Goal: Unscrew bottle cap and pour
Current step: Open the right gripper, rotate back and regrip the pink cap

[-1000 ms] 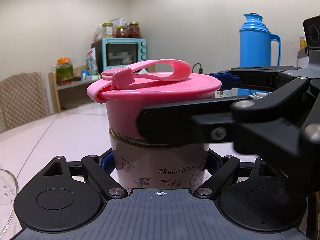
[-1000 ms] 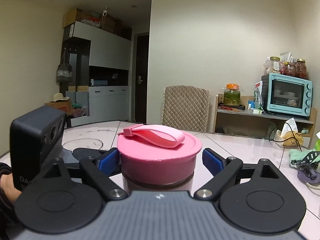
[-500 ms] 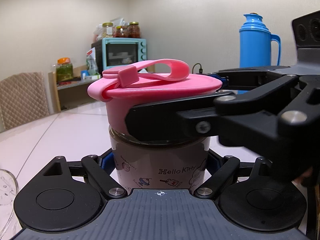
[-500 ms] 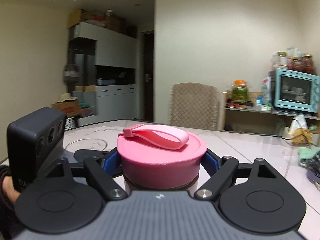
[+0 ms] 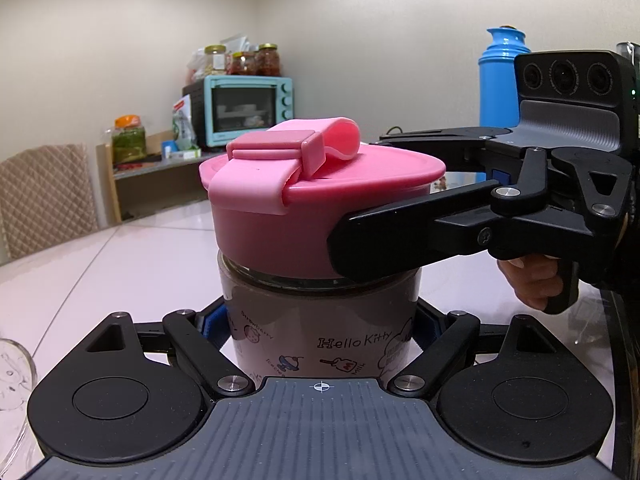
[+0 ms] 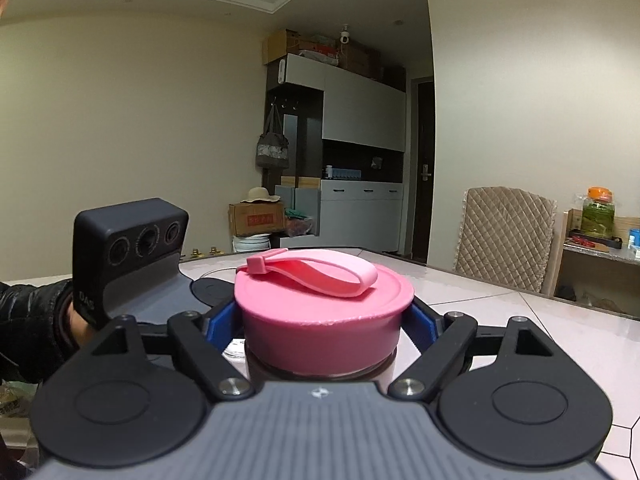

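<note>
A Hello Kitty bottle (image 5: 320,332) with dark liquid stands on the white table, topped by a wide pink cap (image 5: 296,216) with a loop strap. My left gripper (image 5: 320,320) is shut on the bottle's body, blue pads against both sides. My right gripper (image 6: 324,320) is shut on the pink cap (image 6: 324,320); in the left wrist view it reaches in from the right (image 5: 400,208), one finger across the cap's front. The cap sits slightly tilted on the bottle's neck.
A clear glass (image 5: 12,368) stands at the left edge. A blue thermos (image 5: 500,80) stands behind the right gripper. A turquoise oven (image 5: 248,110), jars and a padded chair (image 6: 504,236) are behind the white table (image 5: 120,264).
My right gripper closed on the cap and swung round it, turning the cap. The strap's clasp now faces the left wrist camera, and the room has shifted sideways in the right wrist view.
</note>
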`<state>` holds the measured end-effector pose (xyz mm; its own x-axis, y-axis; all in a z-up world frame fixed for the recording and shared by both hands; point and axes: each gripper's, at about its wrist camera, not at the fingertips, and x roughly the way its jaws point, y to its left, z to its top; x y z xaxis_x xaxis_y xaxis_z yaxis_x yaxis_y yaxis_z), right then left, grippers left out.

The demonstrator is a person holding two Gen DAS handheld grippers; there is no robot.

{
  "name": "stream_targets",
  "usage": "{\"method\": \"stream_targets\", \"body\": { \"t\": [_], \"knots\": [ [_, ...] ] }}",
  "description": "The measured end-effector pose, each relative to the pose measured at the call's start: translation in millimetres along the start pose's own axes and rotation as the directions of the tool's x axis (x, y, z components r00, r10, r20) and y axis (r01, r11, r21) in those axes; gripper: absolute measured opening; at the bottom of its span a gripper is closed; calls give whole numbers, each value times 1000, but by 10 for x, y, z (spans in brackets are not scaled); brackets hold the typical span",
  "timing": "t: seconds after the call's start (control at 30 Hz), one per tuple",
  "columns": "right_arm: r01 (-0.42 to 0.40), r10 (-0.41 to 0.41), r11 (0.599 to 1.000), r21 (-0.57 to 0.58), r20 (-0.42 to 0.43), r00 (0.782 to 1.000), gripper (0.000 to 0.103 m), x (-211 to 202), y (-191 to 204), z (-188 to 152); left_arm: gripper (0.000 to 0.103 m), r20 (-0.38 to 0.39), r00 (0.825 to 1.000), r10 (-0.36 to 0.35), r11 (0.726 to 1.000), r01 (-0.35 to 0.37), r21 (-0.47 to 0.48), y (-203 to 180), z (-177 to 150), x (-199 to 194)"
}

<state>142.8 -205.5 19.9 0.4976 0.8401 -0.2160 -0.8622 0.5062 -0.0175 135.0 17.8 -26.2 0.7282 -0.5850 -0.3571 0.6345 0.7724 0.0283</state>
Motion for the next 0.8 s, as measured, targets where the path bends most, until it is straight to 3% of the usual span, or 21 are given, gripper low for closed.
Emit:
{"method": "stream_targets", "body": {
  "t": [0.1, 0.3, 0.4, 0.8],
  "knots": [
    [72, -71, 997, 17, -13, 997, 96, -17, 106, 19, 90, 0, 1000, 0, 1000, 0, 0, -4, 1, 0],
    [242, -241, 969, 53, -10, 970, 96, -112, 391, 70, 90, 0, 1000, 0, 1000, 0, -1, -9, 2, 0],
    [322, -321, 946, 46, -28, 947, 96, -99, 499, 98, 90, 0, 1000, 0, 1000, 0, -1, -14, 4, 0],
    [390, -388, 917, 78, -44, 921, 96, 14, 592, 38, 90, 0, 1000, 0, 1000, 0, -1, -11, 2, -3]
  ]
}}
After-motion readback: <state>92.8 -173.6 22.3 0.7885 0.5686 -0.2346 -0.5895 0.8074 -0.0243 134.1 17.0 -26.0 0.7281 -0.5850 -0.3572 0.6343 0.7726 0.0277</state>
